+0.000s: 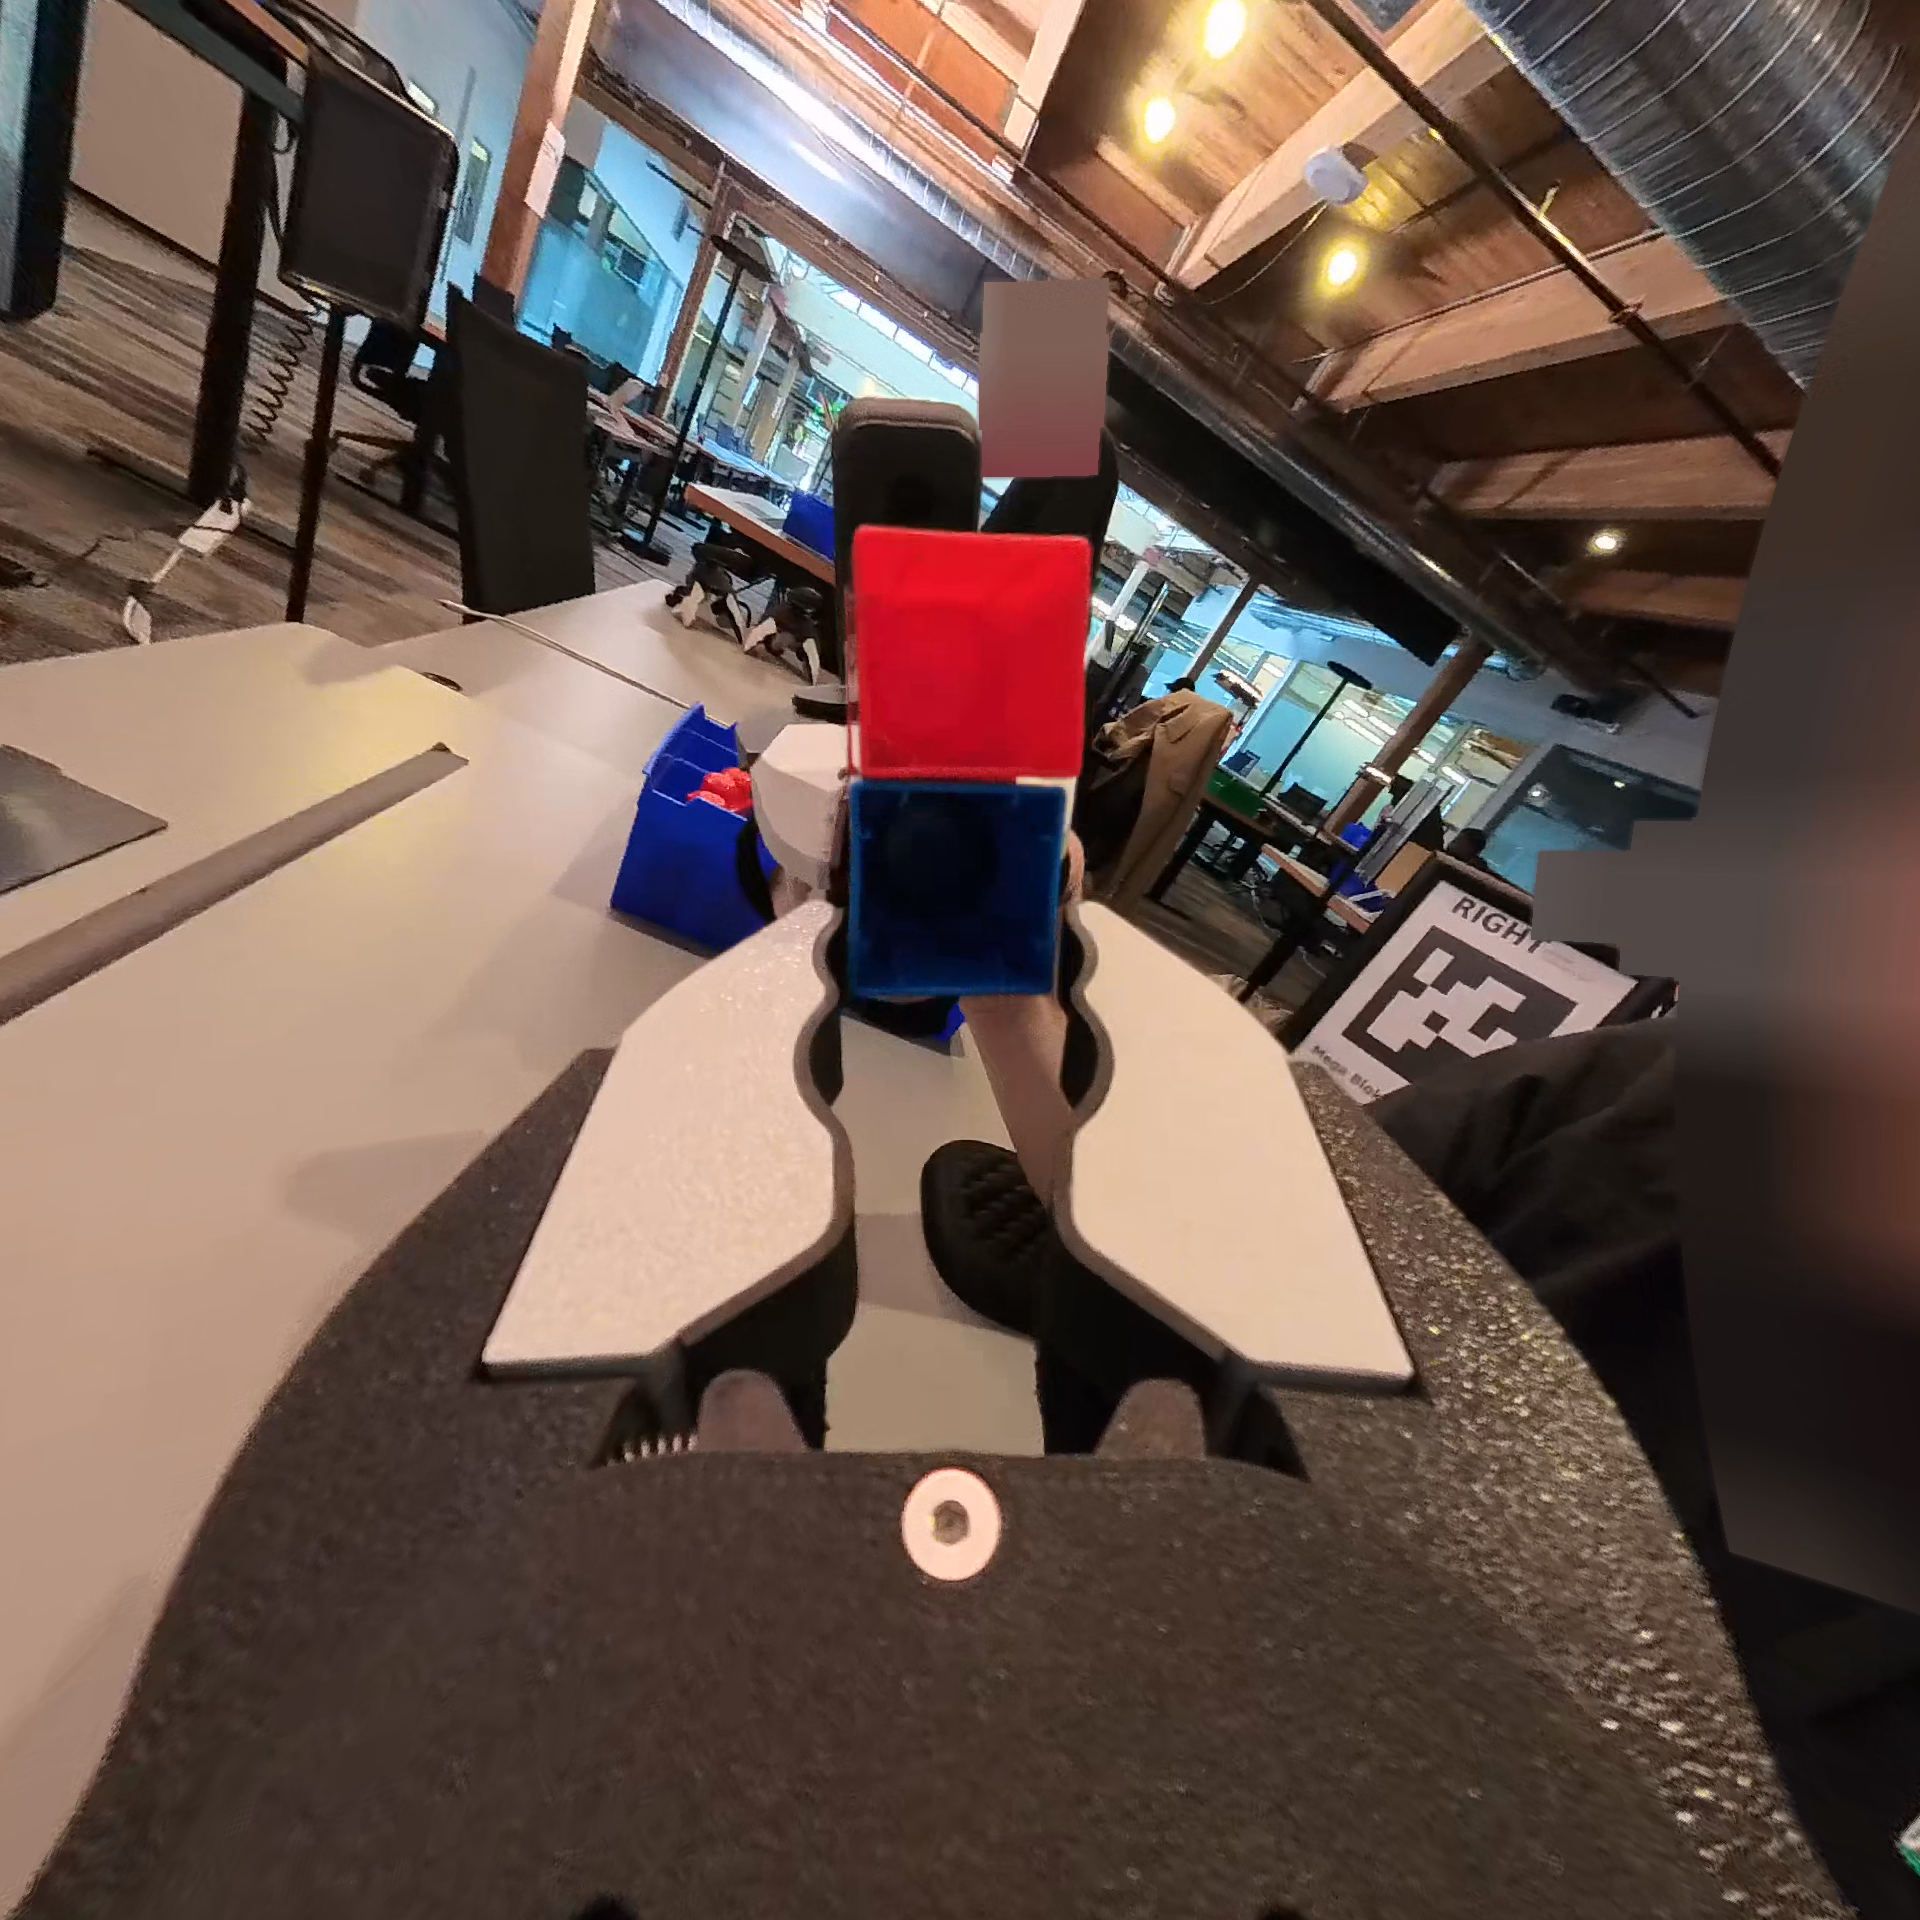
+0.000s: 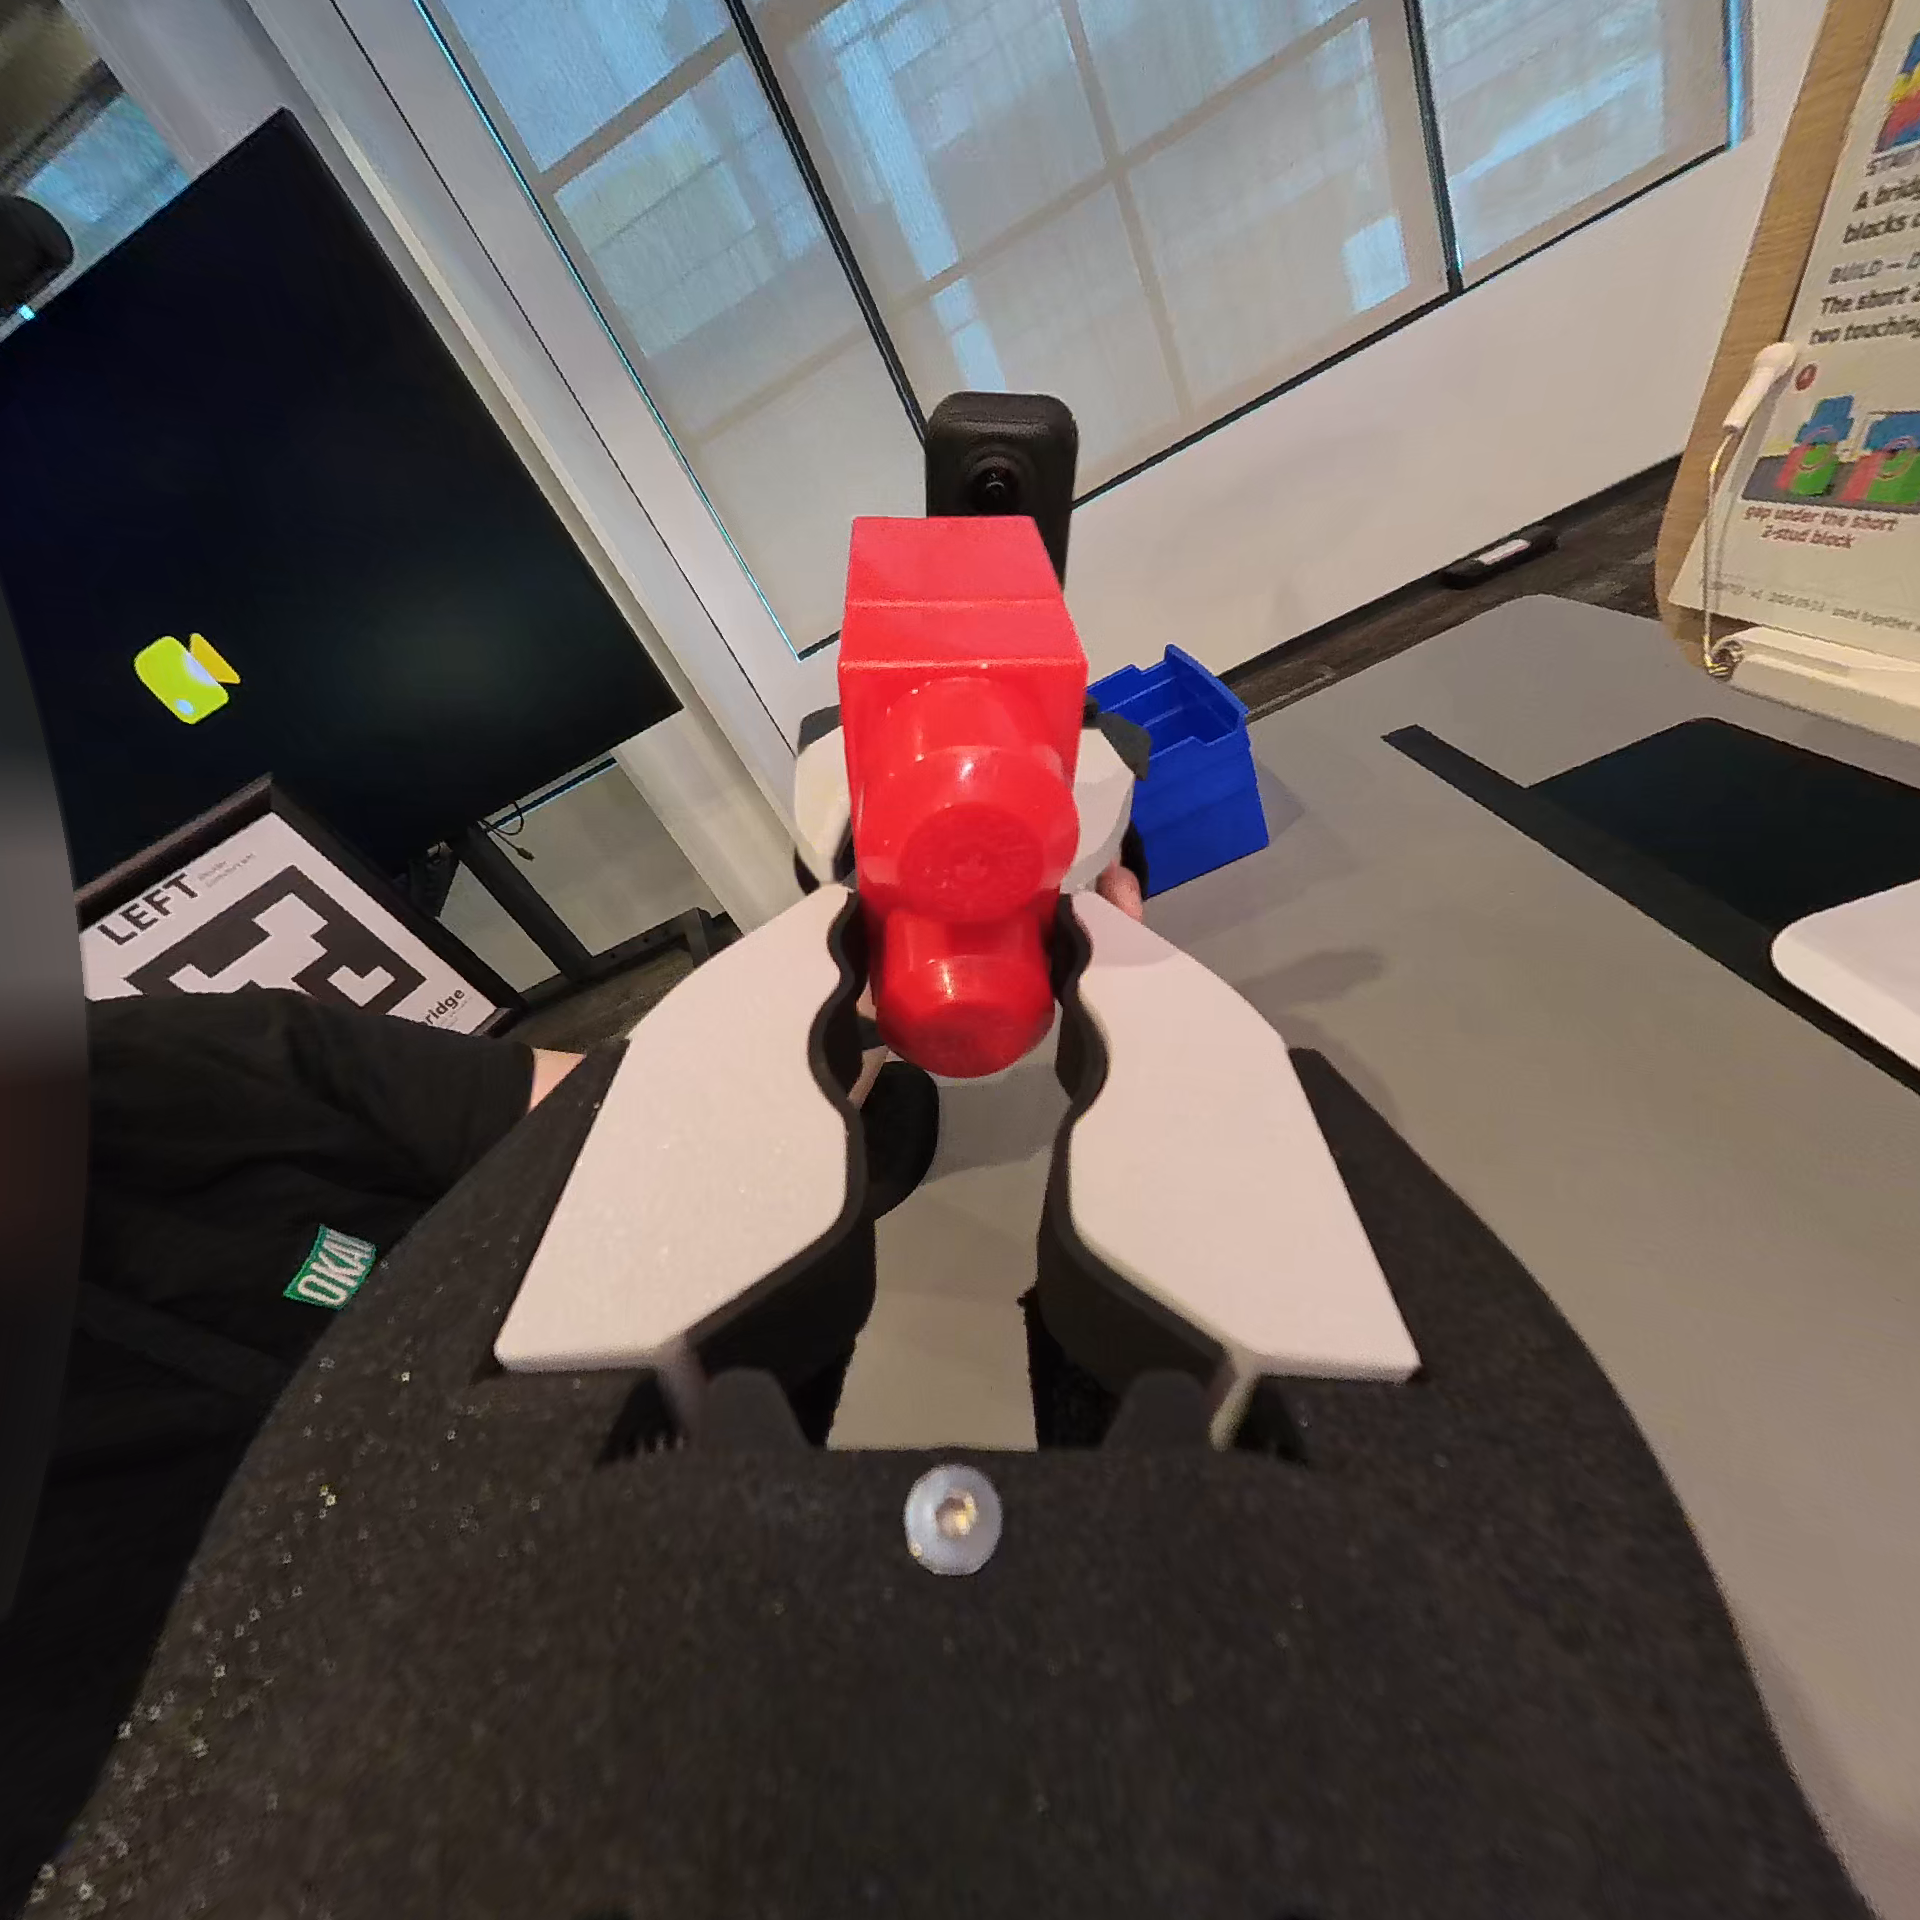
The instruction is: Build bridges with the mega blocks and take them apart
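Both grippers face each other above the grey table (image 1: 260,1091). My left gripper (image 1: 956,920) is shut on a blue block (image 1: 956,894), whose hollow underside faces this camera. A red block (image 1: 971,649) sits right above and behind it, touching it. In the right wrist view my right gripper (image 2: 961,940) is shut on the same red block (image 2: 961,727), a two-stud piece with its studs pointing at the camera. The blue block is hidden behind it there. I cannot tell whether the two blocks are joined. Each view shows the other gripper's white fingers (image 1: 795,800) (image 2: 1101,810) behind the blocks.
A blue bin (image 1: 686,852) (image 2: 1195,769) holding red pieces (image 1: 722,790) stands on the table beyond the grippers. A black mat (image 2: 1714,800) and an instruction board (image 2: 1829,364) are at the right. Marker signs (image 1: 1475,997) (image 2: 260,935) and a dark monitor (image 2: 260,520) stand nearby.
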Action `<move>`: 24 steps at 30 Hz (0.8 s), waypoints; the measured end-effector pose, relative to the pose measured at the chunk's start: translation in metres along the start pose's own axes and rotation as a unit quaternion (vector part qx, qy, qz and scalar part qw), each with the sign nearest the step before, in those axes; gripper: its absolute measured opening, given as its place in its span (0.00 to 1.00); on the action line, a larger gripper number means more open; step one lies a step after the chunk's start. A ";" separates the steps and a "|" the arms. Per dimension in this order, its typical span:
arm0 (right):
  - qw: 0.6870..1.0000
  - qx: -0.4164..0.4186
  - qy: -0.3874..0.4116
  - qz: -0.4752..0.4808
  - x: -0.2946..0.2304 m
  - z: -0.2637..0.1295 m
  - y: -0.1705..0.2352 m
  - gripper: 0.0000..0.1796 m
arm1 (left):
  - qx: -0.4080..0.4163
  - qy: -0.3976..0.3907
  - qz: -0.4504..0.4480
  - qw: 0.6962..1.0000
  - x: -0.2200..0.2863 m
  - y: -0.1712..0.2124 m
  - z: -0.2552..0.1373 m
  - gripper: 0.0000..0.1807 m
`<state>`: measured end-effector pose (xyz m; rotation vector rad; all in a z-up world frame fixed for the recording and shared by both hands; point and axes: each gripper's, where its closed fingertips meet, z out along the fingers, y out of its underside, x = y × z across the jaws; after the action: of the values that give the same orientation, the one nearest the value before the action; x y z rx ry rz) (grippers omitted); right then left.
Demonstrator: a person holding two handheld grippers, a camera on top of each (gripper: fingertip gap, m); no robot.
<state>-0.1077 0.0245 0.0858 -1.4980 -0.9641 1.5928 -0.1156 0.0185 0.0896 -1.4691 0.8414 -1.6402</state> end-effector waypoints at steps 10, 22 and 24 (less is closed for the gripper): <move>1.000 -0.021 0.005 0.008 0.001 -0.005 0.005 0.19 | -0.032 -0.032 0.037 0.998 -0.005 0.010 0.005 0.20; 0.997 -0.060 0.039 -0.015 0.006 -0.010 0.014 0.19 | -0.084 -0.065 0.038 0.994 -0.016 0.030 0.013 0.20; 0.998 -0.056 0.040 -0.012 0.007 -0.011 0.013 0.19 | -0.084 -0.063 0.034 0.994 -0.016 0.032 0.014 0.20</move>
<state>-0.0974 0.0250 0.0703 -1.6079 -1.0381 1.4719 -0.0972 0.0174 0.0561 -1.6238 0.9662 -1.4384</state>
